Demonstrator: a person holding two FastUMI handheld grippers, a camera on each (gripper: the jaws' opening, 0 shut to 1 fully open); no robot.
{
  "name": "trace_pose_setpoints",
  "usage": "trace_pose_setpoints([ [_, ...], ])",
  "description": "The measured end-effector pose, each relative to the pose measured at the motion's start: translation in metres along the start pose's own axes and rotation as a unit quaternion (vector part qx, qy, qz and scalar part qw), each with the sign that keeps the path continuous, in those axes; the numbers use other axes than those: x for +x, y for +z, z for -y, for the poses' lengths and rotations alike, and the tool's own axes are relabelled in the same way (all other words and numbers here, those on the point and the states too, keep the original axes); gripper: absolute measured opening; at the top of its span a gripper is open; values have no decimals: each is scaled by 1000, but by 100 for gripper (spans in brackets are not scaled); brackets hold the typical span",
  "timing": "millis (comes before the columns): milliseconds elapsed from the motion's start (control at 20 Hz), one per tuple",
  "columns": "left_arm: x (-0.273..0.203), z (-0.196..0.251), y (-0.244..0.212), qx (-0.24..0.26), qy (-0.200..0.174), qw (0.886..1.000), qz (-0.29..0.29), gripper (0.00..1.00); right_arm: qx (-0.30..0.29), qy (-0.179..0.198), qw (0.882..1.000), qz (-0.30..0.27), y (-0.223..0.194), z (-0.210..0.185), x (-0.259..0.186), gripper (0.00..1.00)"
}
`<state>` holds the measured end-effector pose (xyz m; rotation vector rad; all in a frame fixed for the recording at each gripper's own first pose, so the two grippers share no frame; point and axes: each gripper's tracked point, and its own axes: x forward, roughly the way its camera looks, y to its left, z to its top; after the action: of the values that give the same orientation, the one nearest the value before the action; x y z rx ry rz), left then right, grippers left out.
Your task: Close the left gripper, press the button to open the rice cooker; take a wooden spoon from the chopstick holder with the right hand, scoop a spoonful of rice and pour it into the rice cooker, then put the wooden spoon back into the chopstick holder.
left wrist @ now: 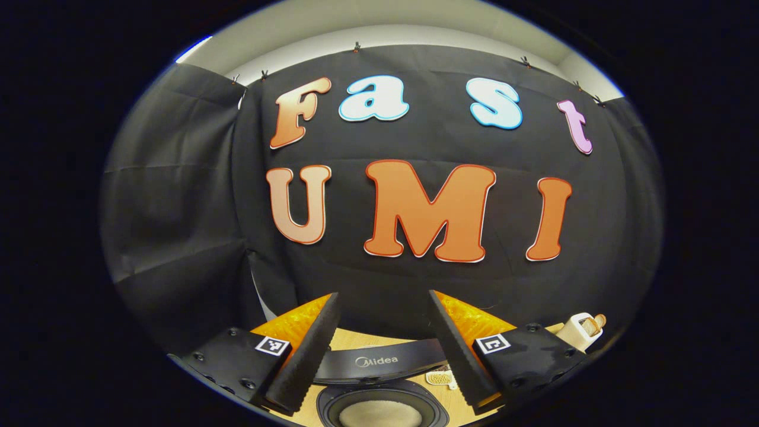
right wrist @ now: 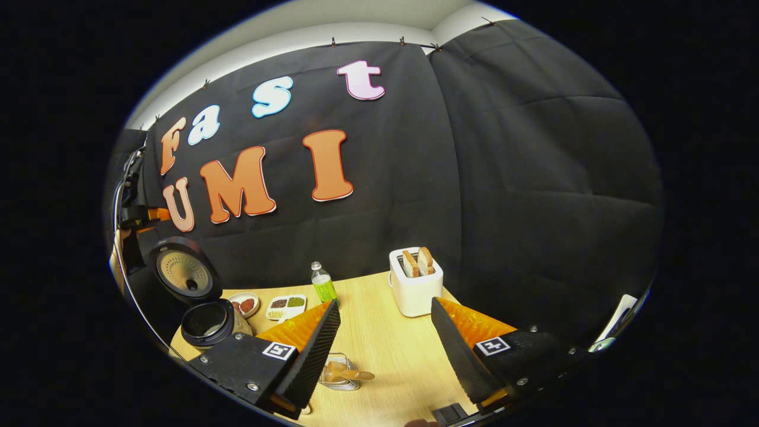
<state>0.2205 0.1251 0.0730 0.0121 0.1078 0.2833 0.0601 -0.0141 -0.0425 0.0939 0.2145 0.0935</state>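
Rice cooker [right wrist: 198,296] stands open, so the empty, wide-open right tongs [right wrist: 385,341] should drop onto the wooden spoon [right wrist: 350,374] just below; left tongs [left wrist: 382,341] gape too.

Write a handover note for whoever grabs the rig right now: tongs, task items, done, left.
Left tongs: open, empty, raised over the rice cooker.
Right tongs: open, empty, above the chopstick holder.
Rice cooker: lid up, pot showing, at the table's left end in the right gripper view.
Wooden spoon: in the holder between the right tongs' fingers, not gripped.
Done: lid open.
Left: whether rice was already scooped cannot be told; if not, take the spoon, scoop, pour, return it.
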Motion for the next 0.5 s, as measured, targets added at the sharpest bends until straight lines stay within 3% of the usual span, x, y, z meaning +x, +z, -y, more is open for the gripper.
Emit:
trace_pose_setpoints([
  [100,12,4,-14,-2,0,1000,-17,95,-2,1,1000,4,5,-1,-1,95],
  [350,14,-5,-43,3,14,999,-47,96,6,4,1000,0,3,1,-3,95],
  [500,5,-2,-47,18,2,999,-44,95,-4,-12,1000,1,-1,12,-3,94],
])
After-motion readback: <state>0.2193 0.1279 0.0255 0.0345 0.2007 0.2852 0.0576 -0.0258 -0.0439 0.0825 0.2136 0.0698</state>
